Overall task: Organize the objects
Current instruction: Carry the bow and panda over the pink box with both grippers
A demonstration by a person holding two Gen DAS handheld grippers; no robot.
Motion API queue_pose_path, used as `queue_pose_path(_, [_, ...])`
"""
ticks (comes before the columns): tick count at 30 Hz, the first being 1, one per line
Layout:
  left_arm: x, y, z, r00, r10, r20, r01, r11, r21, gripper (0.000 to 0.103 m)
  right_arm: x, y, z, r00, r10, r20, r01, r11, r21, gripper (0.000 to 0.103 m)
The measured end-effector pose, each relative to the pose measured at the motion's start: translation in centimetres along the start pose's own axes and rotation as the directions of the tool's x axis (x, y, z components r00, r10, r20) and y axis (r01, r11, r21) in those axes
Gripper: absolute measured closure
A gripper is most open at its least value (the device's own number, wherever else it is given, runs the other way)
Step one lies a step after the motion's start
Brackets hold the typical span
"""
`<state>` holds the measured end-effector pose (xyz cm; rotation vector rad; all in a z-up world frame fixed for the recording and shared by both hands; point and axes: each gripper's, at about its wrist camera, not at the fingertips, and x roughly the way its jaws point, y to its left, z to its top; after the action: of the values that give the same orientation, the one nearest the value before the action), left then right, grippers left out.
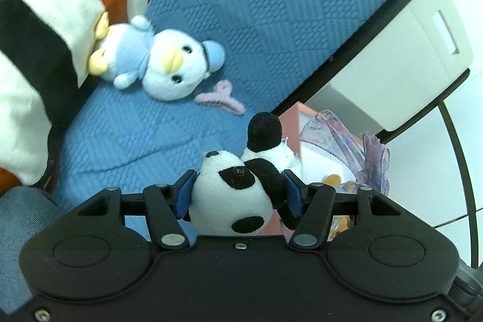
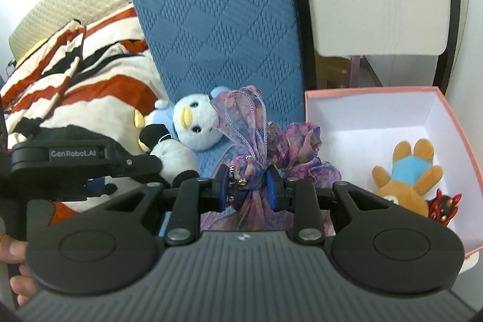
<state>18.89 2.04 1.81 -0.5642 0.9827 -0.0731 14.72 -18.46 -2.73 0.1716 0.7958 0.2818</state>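
Observation:
My left gripper (image 1: 238, 192) is shut on a black-and-white panda plush (image 1: 232, 195), held above the edge of the blue quilted bed cover (image 1: 241, 5). In the right wrist view the left gripper (image 2: 151, 168) and the panda (image 2: 172, 153) show at the left. My right gripper (image 2: 246, 186) is shut on a purple floral ribbon scrunchie (image 2: 256, 159), which also shows in the left wrist view (image 1: 347, 141). A light-blue penguin plush (image 1: 163, 62) lies on the cover, also in the right wrist view (image 2: 193, 119). A pink hair clip (image 1: 222, 97) lies beside it.
A pink box with a white inside (image 2: 377, 116) stands beside the bed and holds an orange bear plush (image 2: 407, 174) and a red-and-black toy (image 2: 446, 204). A striped red, black and cream blanket (image 1: 45, 20) lies at the left. A white box (image 1: 407, 50) sits on a black frame.

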Motion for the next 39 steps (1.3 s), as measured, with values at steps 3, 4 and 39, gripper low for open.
queue_pose_path(3, [-0.1, -1.5, 0.4, 1.000, -0.010, 0.011, 0.010, 1.000, 0.006, 0.045, -0.8, -0.9, 0.8, 1.000, 0.006, 0.012, -0.006, 1.000, 0.001, 0.074])
queue_pose_path(4, [-0.1, -2.1, 0.6, 1.000, -0.012, 0.017, 0.012, 1.000, 0.011, 0.045, -1.0, -1.2, 1.0, 1.000, 0.006, 0.017, -0.006, 1.000, 0.000, 0.074])
queue_pose_path(39, [14.6, -16.7, -5.0, 0.993, -0.008, -0.119, 0.025, 0.989, 0.144, 0.045, -1.2, -22.5, -2.0, 0.981, -0.180, -0.069, 0.191, 0.954, 0.229, 0.074])
